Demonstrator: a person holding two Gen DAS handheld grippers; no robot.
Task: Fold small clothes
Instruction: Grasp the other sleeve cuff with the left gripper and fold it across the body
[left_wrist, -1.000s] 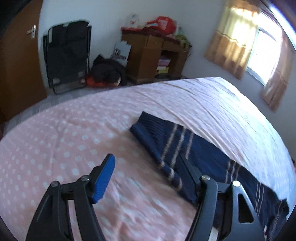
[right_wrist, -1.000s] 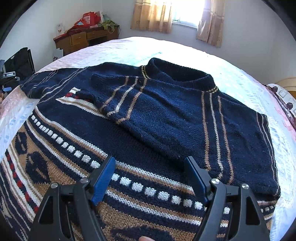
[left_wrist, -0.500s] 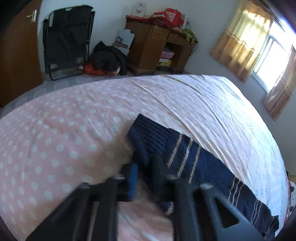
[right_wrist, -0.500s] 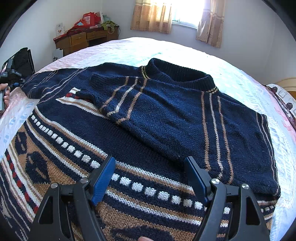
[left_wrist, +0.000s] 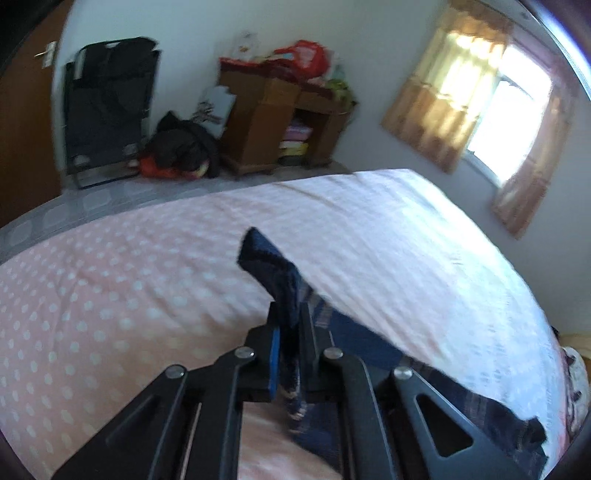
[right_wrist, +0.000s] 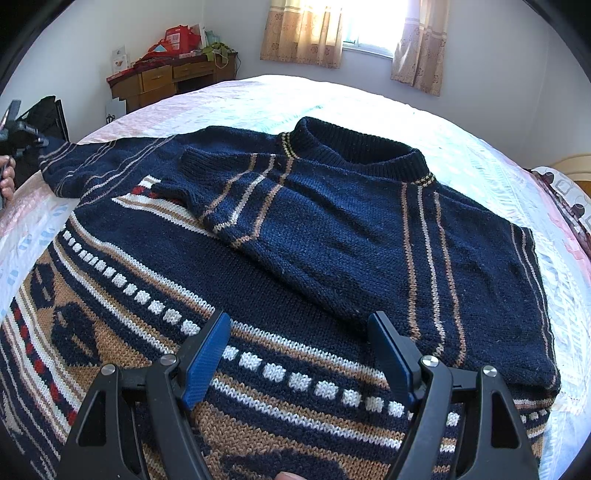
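Note:
A navy knitted sweater with tan and white stripes lies spread on the bed, one sleeve folded across its chest. Its other sleeve stretches to the left edge of the right wrist view. My left gripper is shut on that sleeve's ribbed cuff, which sticks up past the fingertips, lifted off the bedspread. The left gripper also shows at the far left, with a hand behind it. My right gripper hovers open over the sweater's patterned lower body, nothing between its fingers.
The bed has a pink dotted bedspread. Beyond it stand a wooden desk with piled items, a folded black chair and a dark heap of clothes on the floor. Curtained windows line the far wall.
My left gripper went from open beside the sleeve to shut on its cuff, then lifted it off the bed. The right gripper has not moved.

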